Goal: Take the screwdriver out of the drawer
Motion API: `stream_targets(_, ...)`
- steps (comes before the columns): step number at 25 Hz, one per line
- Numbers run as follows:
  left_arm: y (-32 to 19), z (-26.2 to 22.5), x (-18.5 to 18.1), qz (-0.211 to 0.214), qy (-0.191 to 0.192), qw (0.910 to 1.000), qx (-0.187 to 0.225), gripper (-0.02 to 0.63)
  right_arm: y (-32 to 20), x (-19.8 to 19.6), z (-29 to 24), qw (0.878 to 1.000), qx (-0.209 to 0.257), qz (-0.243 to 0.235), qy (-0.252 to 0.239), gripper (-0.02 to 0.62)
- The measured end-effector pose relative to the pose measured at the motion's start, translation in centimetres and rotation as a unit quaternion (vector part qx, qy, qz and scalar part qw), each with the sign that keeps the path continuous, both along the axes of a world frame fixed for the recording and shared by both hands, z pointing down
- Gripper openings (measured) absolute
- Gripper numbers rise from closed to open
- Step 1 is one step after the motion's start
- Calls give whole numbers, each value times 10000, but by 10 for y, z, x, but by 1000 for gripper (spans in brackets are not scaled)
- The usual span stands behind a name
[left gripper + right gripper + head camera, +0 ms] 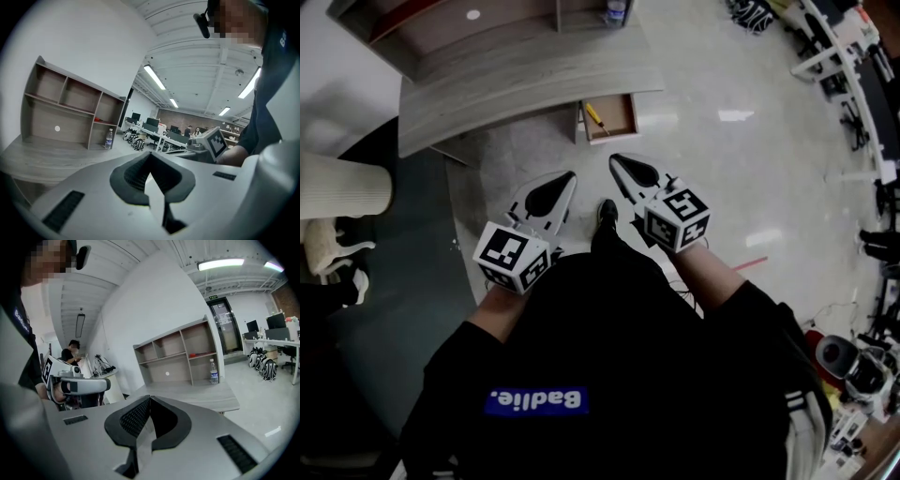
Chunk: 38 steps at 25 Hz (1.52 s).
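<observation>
Head view: open drawer (pixel 620 114) under desk (pixel 516 84) w/ screwdriver (pixel 596 119) lying inside.

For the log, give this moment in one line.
drawer open | screwdriver inside | left gripper shut, empty | right gripper shut, empty | both short of drawer

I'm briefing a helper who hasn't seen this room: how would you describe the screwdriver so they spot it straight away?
Find the long grey wooden desk carrying a shelf unit. Under its front edge a small brown drawer stands pulled open. The screwdriver lies slanted inside, the only thing visible in it, with a bright yellow handle.
</observation>
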<state>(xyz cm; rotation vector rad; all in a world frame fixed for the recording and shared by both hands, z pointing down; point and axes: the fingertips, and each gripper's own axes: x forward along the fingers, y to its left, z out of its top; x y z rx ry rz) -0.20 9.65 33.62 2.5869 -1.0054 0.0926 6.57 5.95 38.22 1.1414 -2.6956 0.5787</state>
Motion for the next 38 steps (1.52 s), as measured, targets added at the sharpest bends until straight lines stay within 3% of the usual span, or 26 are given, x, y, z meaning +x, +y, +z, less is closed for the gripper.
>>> stream_targets(9,-89,8,53,-407,-70,9990,-146,2,-83,42,17,9987,-70,-493,54,31)
stream_targets(16,-129,23,66,-593,-129,9977,-313,2,-126,53,36,9976,-185,-643,165,31)
stream_targets(22,-175,40,56,-636,-76,9969,-456,2,-173,44,63,9960,-134,-622,634,32)
stream_targets(38,-210,79,12,-555,91,9960,-698,2,-213,-2,158,9849,-491,-606,1544,34)
